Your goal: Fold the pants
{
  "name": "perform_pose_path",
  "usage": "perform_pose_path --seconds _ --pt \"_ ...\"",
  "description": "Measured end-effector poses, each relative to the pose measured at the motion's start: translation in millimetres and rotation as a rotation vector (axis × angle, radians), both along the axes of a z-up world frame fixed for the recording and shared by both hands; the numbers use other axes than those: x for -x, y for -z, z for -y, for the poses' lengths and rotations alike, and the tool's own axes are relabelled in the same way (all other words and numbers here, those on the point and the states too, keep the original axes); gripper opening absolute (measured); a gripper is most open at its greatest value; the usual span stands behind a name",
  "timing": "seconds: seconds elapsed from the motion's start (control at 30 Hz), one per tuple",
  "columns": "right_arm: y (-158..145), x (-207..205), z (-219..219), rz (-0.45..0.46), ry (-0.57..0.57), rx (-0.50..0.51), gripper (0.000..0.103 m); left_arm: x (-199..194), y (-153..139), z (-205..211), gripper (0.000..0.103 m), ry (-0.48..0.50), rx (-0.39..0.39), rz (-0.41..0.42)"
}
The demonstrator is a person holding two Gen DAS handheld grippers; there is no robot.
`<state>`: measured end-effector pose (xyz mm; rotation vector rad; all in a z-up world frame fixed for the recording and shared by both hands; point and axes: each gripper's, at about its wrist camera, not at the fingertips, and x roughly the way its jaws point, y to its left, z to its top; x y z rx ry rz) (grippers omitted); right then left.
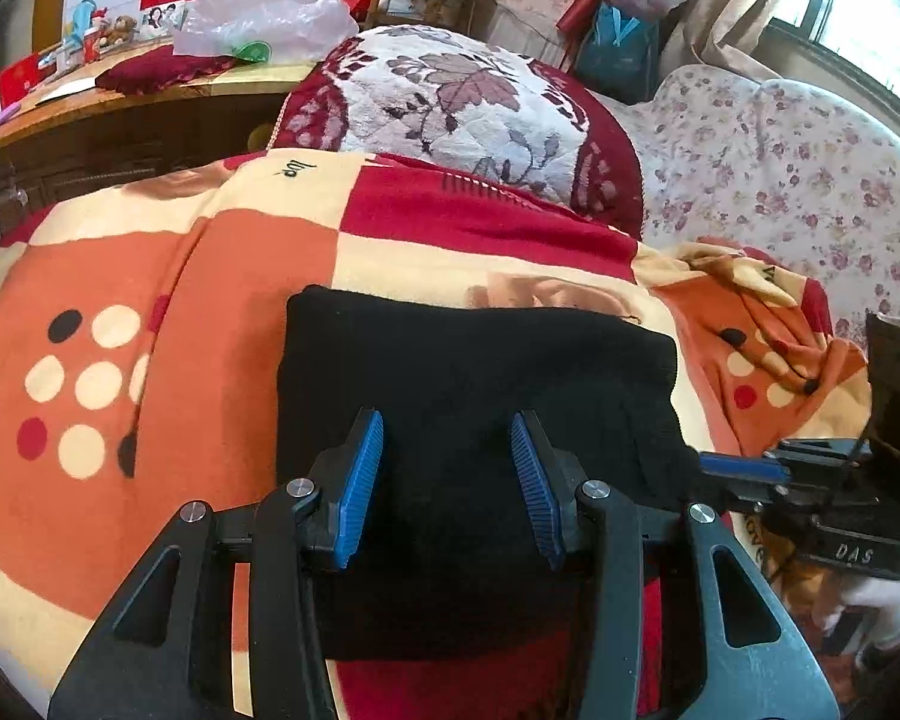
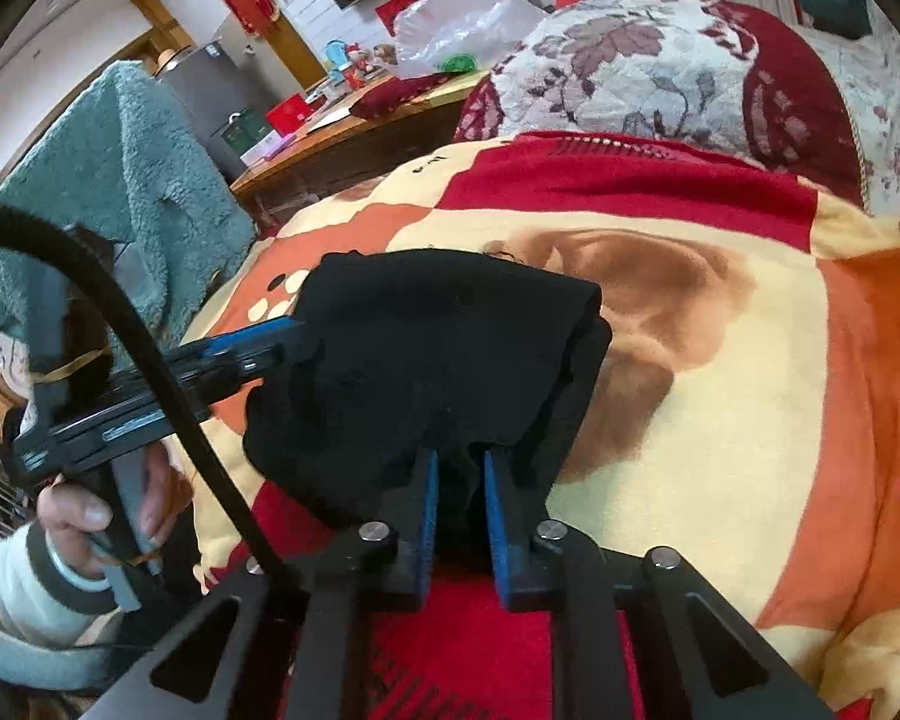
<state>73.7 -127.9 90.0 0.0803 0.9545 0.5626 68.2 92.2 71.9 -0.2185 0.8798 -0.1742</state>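
The black pants (image 1: 474, 384) lie folded into a compact block on the orange, cream and red blanket (image 1: 150, 276). My left gripper (image 1: 447, 438) is open, its blue pads spread over the near part of the pants. My right gripper (image 2: 457, 468) is shut on the near edge of the pants (image 2: 438, 354), with black fabric pinched between its blue pads. In the left wrist view the right gripper (image 1: 744, 468) grips the right corner of the pants. In the right wrist view the left gripper (image 2: 264, 342) reaches onto the pants from the left.
A red and white floral cushion (image 1: 450, 102) lies at the far end of the blanket. A floral sofa cover (image 1: 780, 180) is at the right. A wooden table (image 1: 150, 90) with a plastic bag stands behind. A teal fleece (image 2: 120, 180) hangs at the left.
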Motion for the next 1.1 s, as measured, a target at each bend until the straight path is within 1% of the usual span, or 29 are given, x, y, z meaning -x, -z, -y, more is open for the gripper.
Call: perform_pose_path --seconds 0.03,0.1,0.17,0.23,0.33,0.4,0.6,0.73,0.8,0.83,0.87,0.93,1.1 --pt "1.4 1.6 0.7 0.005 0.003 0.025 0.013 -0.2 1.3 1.1 0.044 -0.001 -0.005 0.000" --pt "11.3 0.6 3.0 -0.020 0.016 0.029 0.013 -0.2 3.5 4.0 0.044 -0.004 -0.014 0.001" --pt "20.0 0.2 6.8 -0.036 0.035 0.003 0.013 1.5 3.9 7.1 0.044 -0.009 -0.036 0.011" --pt "20.4 2.1 12.8 -0.024 0.072 -0.031 0.013 2.2 3.4 9.0 0.044 -0.013 -0.046 0.014" --pt "24.4 3.3 21.9 -0.050 0.111 -0.093 0.014 2.5 2.2 8.9 0.044 -0.017 -0.050 0.014" --pt "22.3 6.2 25.2 -0.052 0.125 -0.122 0.015 3.0 1.1 8.9 0.044 -0.018 -0.051 0.013" --pt "6.2 12.8 20.3 -0.027 0.147 -0.131 0.017 10.3 -6.2 7.8 0.044 -0.025 -0.047 0.019" --pt "-7.6 17.6 14.4 0.013 0.145 -0.161 0.018 19.3 -14.6 6.8 0.044 -0.031 -0.053 0.037" --pt "-12.2 18.0 10.1 0.022 0.142 -0.174 0.020 24.3 -18.6 4.5 0.044 -0.038 -0.044 0.041" --pt "-13.9 18.2 7.2 0.025 0.140 -0.178 0.024 26.9 -19.6 4.2 0.044 -0.041 -0.040 0.042" --pt "-14.8 17.9 4.1 0.026 0.137 -0.178 0.033 29.6 -20.5 2.8 0.044 -0.045 -0.035 0.042" --pt "-15.7 18.4 -1.1 0.033 0.127 -0.175 0.044 35.3 -21.7 -0.3 0.044 -0.053 -0.027 0.042" --pt "-15.0 17.7 -7.1 0.032 0.121 -0.169 0.044 49.2 -16.6 -11.1 0.044 -0.081 -0.002 0.020"
